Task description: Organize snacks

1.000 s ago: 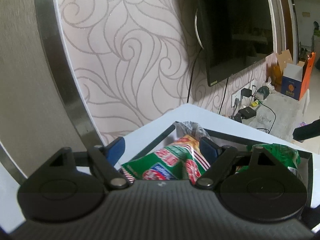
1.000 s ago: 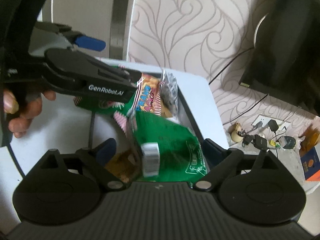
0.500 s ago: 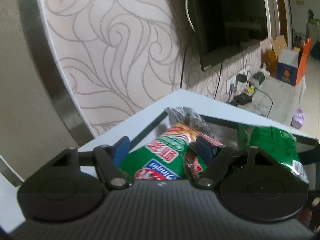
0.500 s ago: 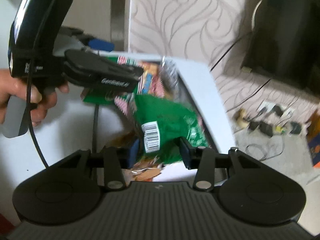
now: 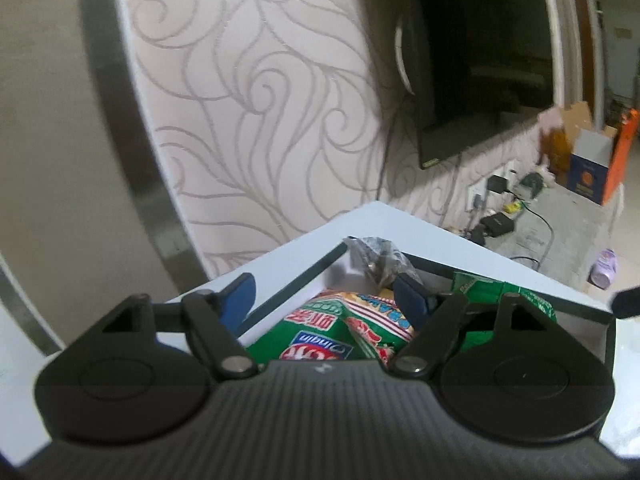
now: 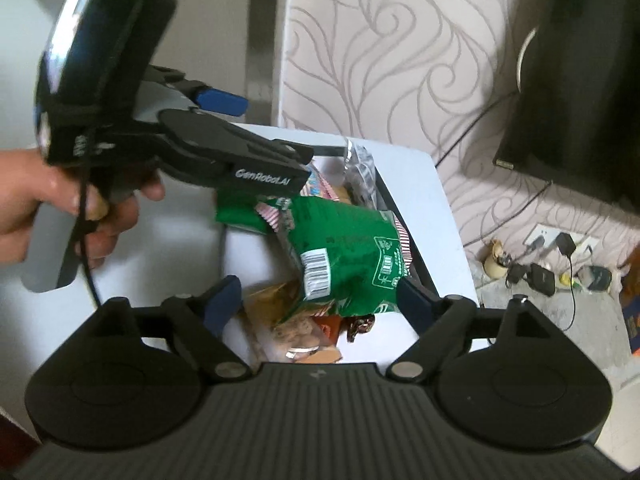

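Note:
A black-rimmed tray (image 6: 390, 200) on a white table holds several snack bags. In the right wrist view a green bag with a barcode (image 6: 348, 256) lies on top, between the wide-open fingers of my right gripper (image 6: 320, 296), which hold nothing. Brown snack packets (image 6: 296, 328) lie under it. My left gripper (image 5: 324, 292) hovers open over a green and red bag (image 5: 336, 332) and a clear bag of dark snacks (image 5: 376, 260). It also shows in the right wrist view (image 6: 240, 160), held by a hand at the left.
The tray's black rim (image 5: 292, 284) runs under the left gripper. A patterned wall and a dark wall-mounted TV (image 5: 480, 60) stand behind the table. Chargers and cables (image 6: 540, 272) lie on the floor to the right, near a cardboard box (image 5: 592, 168).
My right gripper closed around the green barcode bag half a second ago and has now opened wide; the bag rests in the tray. My left gripper has opened wider over the green and red bag.

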Motion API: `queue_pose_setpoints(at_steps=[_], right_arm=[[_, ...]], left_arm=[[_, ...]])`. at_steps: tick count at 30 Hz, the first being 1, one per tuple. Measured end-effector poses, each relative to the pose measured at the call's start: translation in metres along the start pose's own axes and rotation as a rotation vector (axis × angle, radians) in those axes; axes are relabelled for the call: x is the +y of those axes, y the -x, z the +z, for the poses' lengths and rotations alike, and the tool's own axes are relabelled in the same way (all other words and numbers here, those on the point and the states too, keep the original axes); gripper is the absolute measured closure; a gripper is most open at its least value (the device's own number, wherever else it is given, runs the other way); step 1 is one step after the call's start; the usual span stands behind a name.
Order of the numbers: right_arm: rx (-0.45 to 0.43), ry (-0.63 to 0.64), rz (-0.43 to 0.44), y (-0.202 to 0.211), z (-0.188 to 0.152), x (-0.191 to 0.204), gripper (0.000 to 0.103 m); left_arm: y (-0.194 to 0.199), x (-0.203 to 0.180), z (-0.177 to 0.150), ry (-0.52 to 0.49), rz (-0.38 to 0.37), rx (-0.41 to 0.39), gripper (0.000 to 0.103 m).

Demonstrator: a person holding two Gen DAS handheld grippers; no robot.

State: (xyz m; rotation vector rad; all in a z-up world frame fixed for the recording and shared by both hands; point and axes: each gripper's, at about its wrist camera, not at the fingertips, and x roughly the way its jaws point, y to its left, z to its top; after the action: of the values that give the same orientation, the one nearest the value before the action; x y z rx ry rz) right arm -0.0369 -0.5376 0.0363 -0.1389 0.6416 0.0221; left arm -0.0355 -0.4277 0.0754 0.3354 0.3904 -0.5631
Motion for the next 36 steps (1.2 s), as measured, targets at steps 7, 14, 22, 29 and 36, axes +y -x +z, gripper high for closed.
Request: queue_pose_setpoints(at_steps=[7,14,22,29,36], right_arm=[[-0.021,-0.075,0.062,0.049,-0.024,-0.006,0.009],[-0.021,-0.211,0.080,0.095,-0.053,-0.013,0.007],[-0.059,-0.353,-0.096,0.160,-0.086,0.019,0.005],[-0.043,-0.421,-0.208,0.225,-0.116,0.075,0.004],[-0.049,-0.447,-0.196,0.260,-0.131,0.099,0.004]], left_arm=[[0.042,-0.002,0.007,0.060,0.086,0.011,0.025],[0.089,-0.017,0.003,0.087,0.094,0.007,0.025],[0.152,-0.027,-0.025,0.063,0.028,-0.016,0.025],[0.199,-0.014,-0.057,0.144,-0.006,0.017,0.025],[0.229,-0.013,-0.070,0.166,0.050,0.042,0.025]])
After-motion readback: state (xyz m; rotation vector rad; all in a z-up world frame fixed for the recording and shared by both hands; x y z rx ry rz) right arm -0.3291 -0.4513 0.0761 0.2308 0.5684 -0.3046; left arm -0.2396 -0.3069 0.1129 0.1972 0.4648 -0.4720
